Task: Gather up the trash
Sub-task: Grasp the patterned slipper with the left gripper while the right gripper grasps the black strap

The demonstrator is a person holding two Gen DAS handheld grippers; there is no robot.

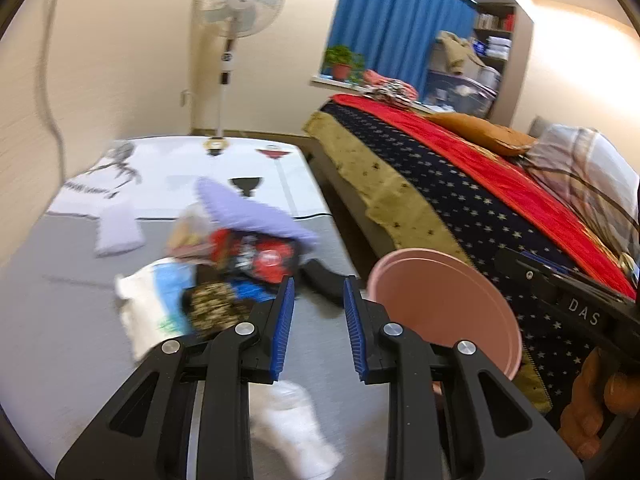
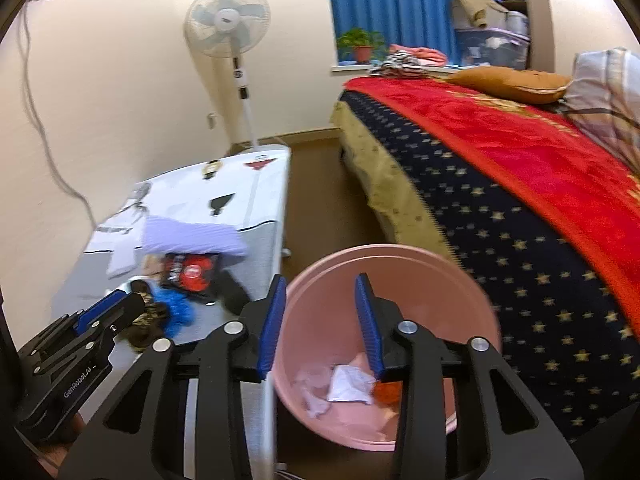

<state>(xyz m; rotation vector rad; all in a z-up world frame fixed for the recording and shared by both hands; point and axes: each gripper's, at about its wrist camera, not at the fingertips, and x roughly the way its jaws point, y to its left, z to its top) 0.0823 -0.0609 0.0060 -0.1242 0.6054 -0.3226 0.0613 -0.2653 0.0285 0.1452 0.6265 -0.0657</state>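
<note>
A pink bin (image 2: 400, 280) stands on the floor between the grey table (image 2: 264, 248) and the bed; crumpled white paper (image 2: 348, 384) and an orange scrap (image 2: 386, 392) lie in it. My right gripper (image 2: 320, 320) is open and empty above the bin's mouth. My left gripper (image 1: 318, 320) is open and empty over the table, and also shows in the right wrist view (image 2: 116, 304). Ahead of it lie a red and black wrapper (image 1: 264, 256), a white and blue bag (image 1: 156, 304), a dark patterned wrapper (image 1: 212, 304) and a white piece (image 1: 300, 432) under the fingers. The bin shows at its right (image 1: 444, 304).
A purple cloth (image 1: 248, 212) lies behind the wrappers, a small pale cloth (image 1: 118, 232) to the left. A bed (image 2: 520, 200) with a red and starred blanket fills the right. A standing fan (image 2: 228, 24) is by the far wall.
</note>
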